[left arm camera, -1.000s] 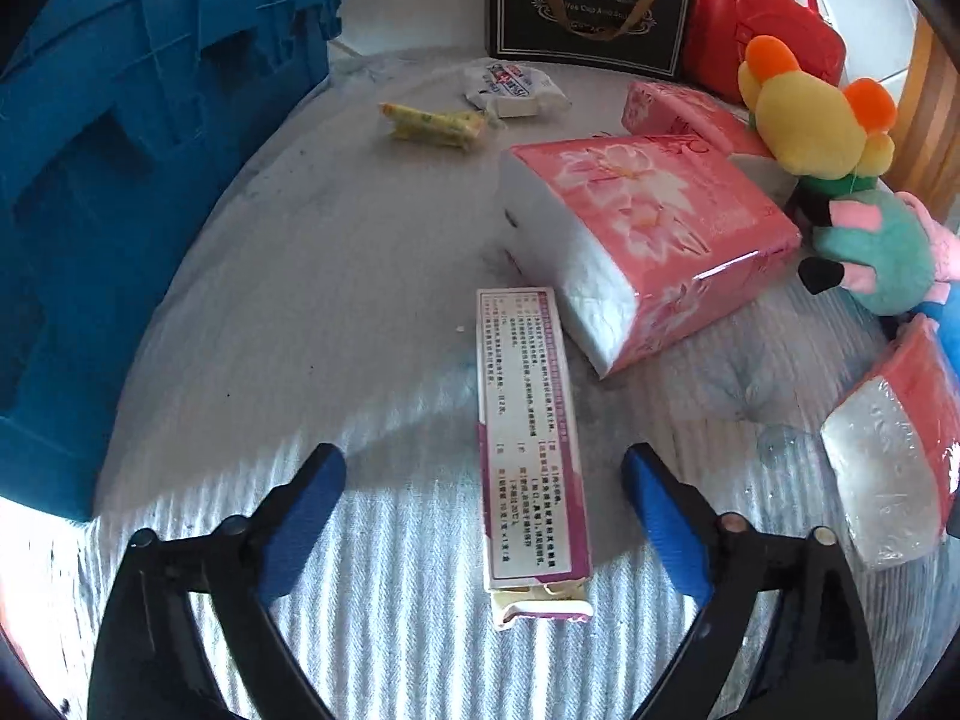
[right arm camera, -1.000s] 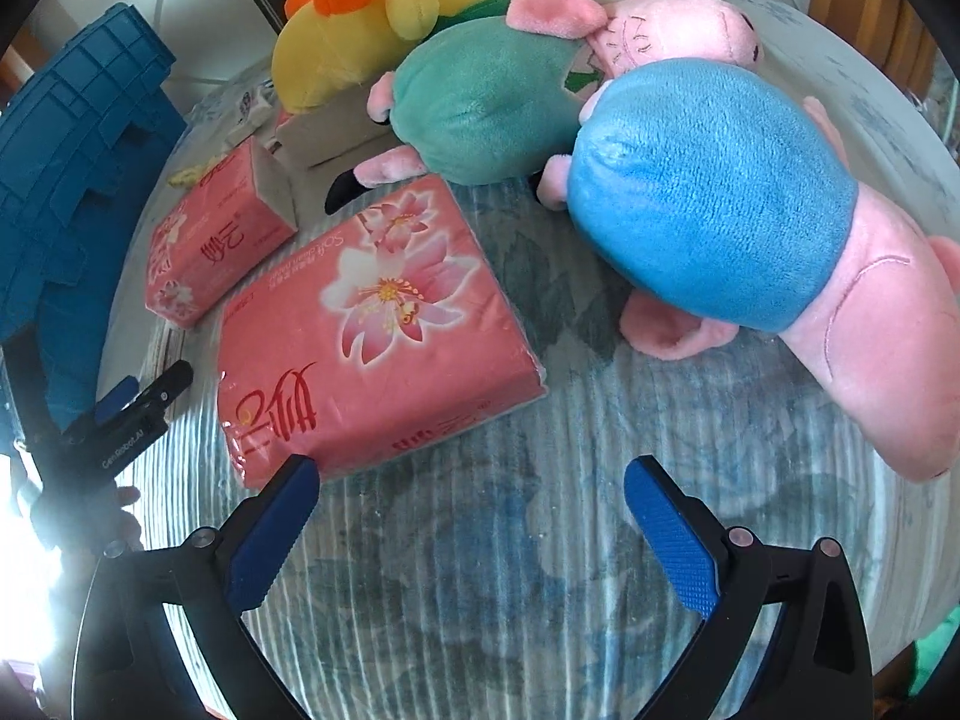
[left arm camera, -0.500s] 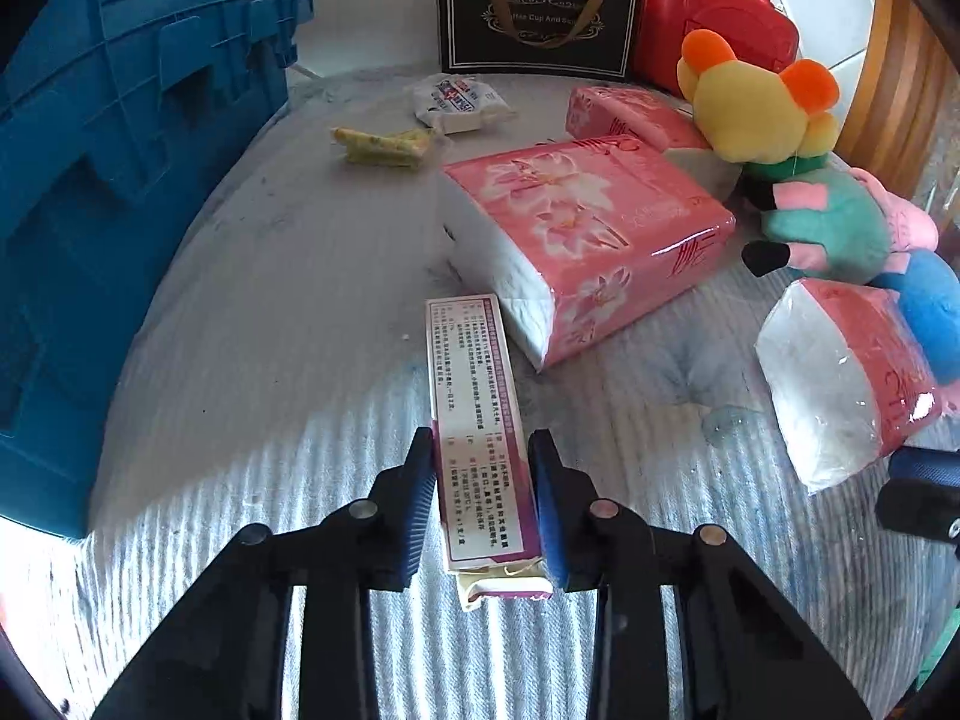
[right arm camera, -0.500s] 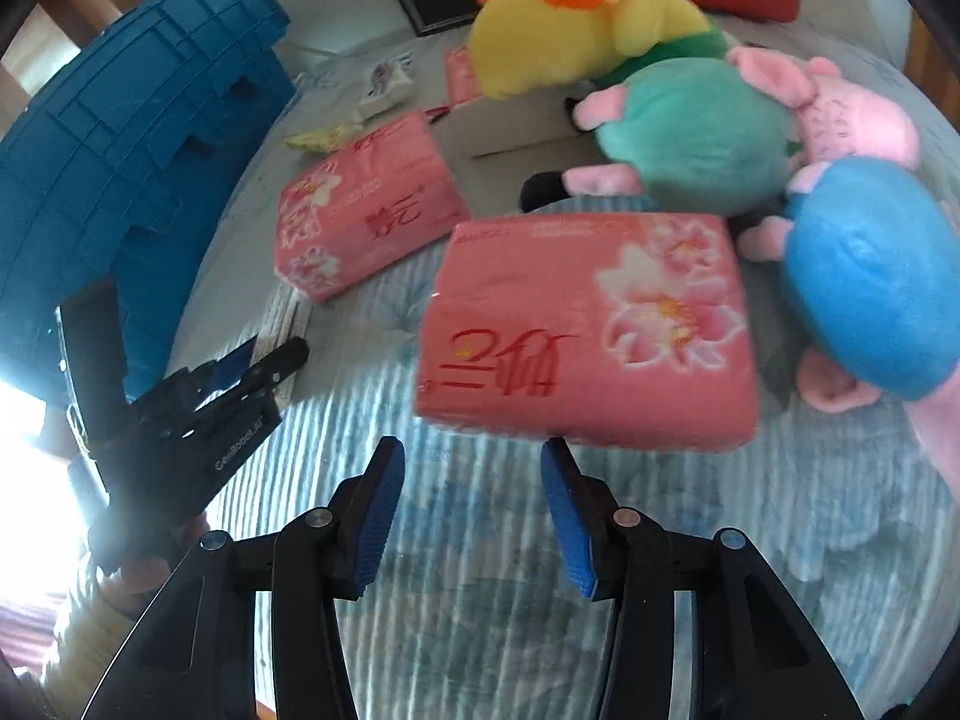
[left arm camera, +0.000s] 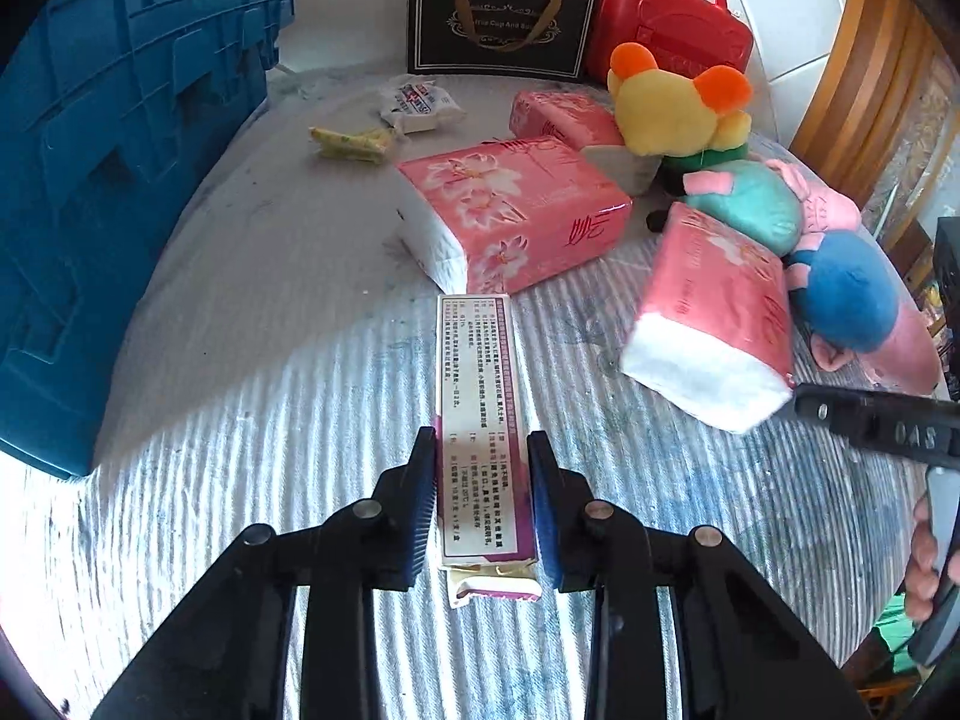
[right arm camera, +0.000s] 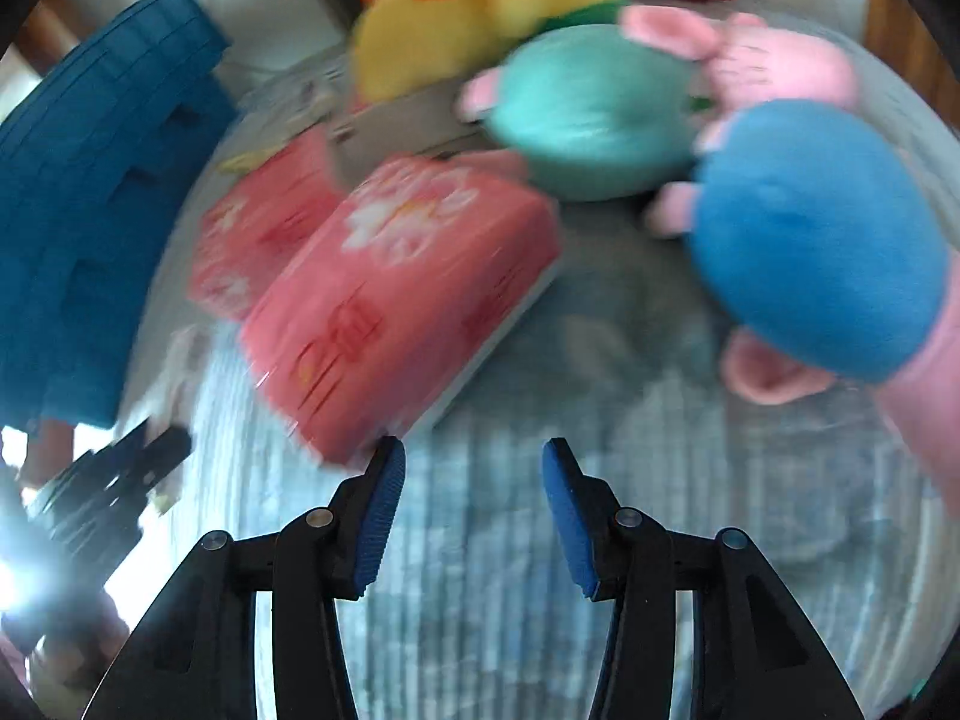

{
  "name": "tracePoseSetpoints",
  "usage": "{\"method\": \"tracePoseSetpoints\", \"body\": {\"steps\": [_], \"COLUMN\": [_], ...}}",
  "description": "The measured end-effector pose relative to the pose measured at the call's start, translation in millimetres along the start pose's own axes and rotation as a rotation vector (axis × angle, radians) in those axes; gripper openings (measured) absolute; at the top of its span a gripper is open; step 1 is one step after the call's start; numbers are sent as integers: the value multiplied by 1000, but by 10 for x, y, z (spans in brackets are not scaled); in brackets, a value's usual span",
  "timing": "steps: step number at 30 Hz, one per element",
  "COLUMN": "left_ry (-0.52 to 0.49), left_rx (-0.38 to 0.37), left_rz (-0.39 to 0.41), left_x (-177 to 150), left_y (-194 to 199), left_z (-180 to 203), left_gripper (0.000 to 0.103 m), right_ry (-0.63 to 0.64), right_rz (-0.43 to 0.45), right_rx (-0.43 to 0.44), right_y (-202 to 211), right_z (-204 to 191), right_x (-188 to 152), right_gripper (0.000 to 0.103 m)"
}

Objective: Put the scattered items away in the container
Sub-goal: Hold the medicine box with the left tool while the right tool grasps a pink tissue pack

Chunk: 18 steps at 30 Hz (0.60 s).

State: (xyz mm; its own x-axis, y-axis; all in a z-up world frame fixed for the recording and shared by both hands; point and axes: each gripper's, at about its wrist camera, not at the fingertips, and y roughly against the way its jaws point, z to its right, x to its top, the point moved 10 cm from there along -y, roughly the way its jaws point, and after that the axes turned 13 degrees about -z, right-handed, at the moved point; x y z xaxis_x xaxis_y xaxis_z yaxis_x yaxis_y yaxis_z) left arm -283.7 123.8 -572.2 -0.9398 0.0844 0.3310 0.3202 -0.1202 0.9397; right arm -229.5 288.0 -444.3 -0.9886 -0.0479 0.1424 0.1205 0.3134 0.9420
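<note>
Sitting far left, one blue crate (left arm camera: 120, 180). Lying across the bedcover, four pink tissue packs, the nearest one (left arm camera: 714, 324) tilting beside the right gripper (right arm camera: 474, 468), jaws partly open, gripping nothing. Clamping one long white-and-purple box (left arm camera: 480, 408) of small, unreadable print between its pads, the left gripper (left arm camera: 480, 480). Reading "Cup And", one black gift bag (left arm camera: 501, 24).
</note>
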Motion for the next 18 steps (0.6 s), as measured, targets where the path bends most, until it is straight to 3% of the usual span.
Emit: {"method": "tracePoseSetpoints", "body": {"steps": [4,7,10,15,18], "left_ry": [4,-16,-29,-186,-225], "left_rx": [20,39,-18,-155,-96], "left_rz": [23,53,15,-7,-3], "left_x": [360,694,900,786,761], "left_y": [5,-139,-402,-362,-406], "left_z": [-68,-10,200,876,858], "left_gripper": [29,28,28,28,28], "right_ry": [11,-43,-99,-168,-188], "right_rz": [-15,-14,-10,18,43], "right_rx": [24,-10,-30,-52,-65], "right_y": [-26,26,116,284,372], "right_z": [-215,-18,185,404,450], "right_x": [-87,-113,-170,-281,-266], "right_gripper": [51,52,58,66,74]}}
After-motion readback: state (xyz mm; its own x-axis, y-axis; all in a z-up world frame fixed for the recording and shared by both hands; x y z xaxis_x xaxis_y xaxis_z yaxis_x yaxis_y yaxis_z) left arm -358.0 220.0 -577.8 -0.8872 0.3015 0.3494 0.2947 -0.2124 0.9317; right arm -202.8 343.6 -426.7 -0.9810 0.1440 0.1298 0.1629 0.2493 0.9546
